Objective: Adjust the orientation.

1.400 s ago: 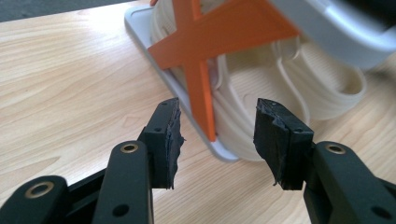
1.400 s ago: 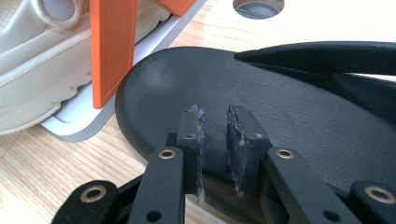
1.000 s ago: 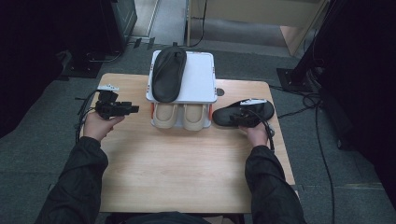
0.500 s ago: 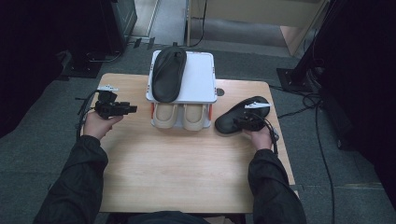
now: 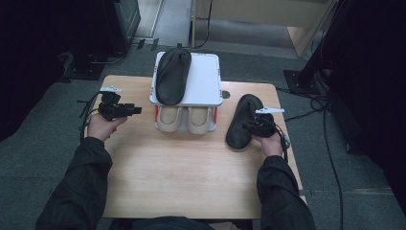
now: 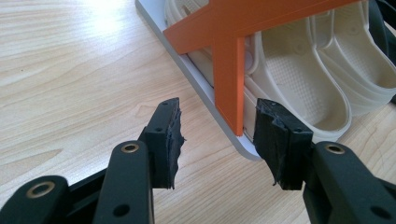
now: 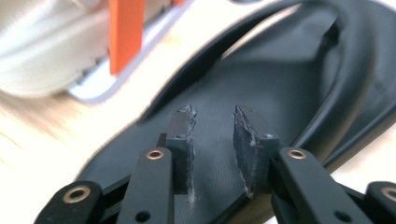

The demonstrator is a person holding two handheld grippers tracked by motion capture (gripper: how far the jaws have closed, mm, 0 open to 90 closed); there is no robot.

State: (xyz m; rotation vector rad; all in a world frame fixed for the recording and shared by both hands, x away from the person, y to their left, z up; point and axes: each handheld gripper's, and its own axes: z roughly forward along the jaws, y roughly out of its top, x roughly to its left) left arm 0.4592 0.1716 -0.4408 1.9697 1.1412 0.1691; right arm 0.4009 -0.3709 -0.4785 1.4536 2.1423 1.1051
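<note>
While open, right claw [image 7: 212, 140] over black slipper [image 7: 289, 88]

The table [image 5: 191, 167] is pale wood with a smooth, faintly shiny grain. The two-tier shoe rack [image 5: 206, 79] has smooth white plastic shelves and matt orange plastic side braces [image 6: 229, 70]. The cream slippers [image 5: 184, 120] on its lower shelf look like moulded rubbery plastic with a pebbled footbed. The black slipper [image 7: 280, 93] at the right is smooth, matt, leather-like material. The left gripper [image 6: 217, 140] has matt black plastic arms, brass-coloured rivets and rough, frayed foam-like pads [image 6: 170, 135].
</note>
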